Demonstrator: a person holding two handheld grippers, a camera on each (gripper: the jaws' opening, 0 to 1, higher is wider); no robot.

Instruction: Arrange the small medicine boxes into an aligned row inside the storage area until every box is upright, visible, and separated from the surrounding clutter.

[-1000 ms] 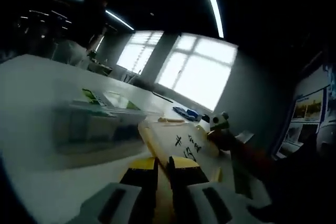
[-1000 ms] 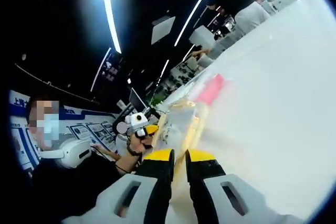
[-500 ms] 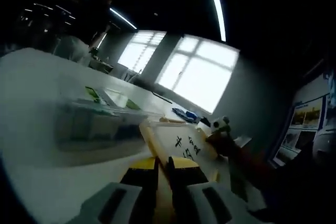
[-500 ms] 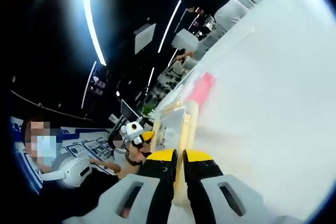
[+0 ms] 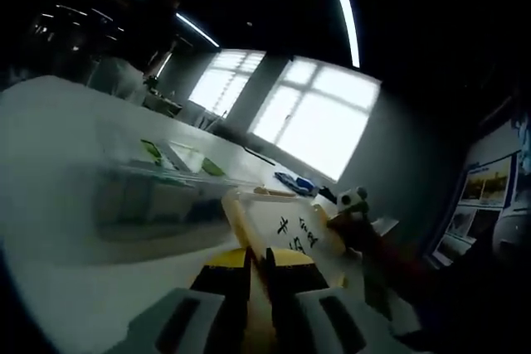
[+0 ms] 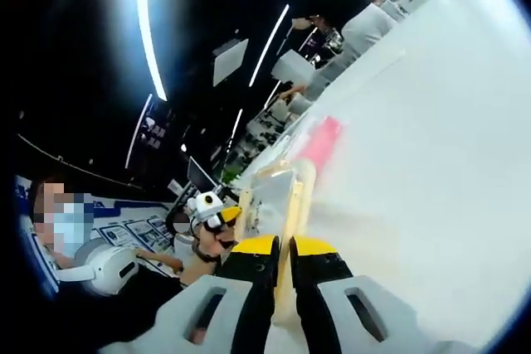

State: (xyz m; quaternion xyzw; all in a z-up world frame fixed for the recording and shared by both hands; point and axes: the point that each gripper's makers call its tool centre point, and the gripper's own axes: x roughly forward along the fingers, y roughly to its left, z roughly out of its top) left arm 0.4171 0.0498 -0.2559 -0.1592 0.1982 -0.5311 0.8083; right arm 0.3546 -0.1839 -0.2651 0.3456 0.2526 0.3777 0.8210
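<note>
A flat board [image 5: 286,225] with a pale wooden frame and black handwriting on white hangs between both grippers. My left gripper [image 5: 257,256] is shut on its near edge. Across it, the right gripper [image 5: 353,202] holds the far end. In the right gripper view, my right gripper [image 6: 282,246] is shut on the board's [image 6: 274,196] wooden rim, and the left gripper [image 6: 211,209] shows beyond it. A clear plastic bin [image 5: 141,196] on the white table holds green and white medicine boxes [image 5: 178,159], lying low and blurred.
The white table [image 6: 431,138] stretches wide to the right. A blurred pink thing [image 6: 322,140] lies past the board. A blue object [image 5: 294,180] rests further back. A person in a white headset [image 6: 91,259] sits close by; another person [image 6: 348,6] stands far off.
Both views have shifted and rolled a little with the hands. In the right gripper view the board's far end stands higher than a second ago. Both grips stay on the board.
</note>
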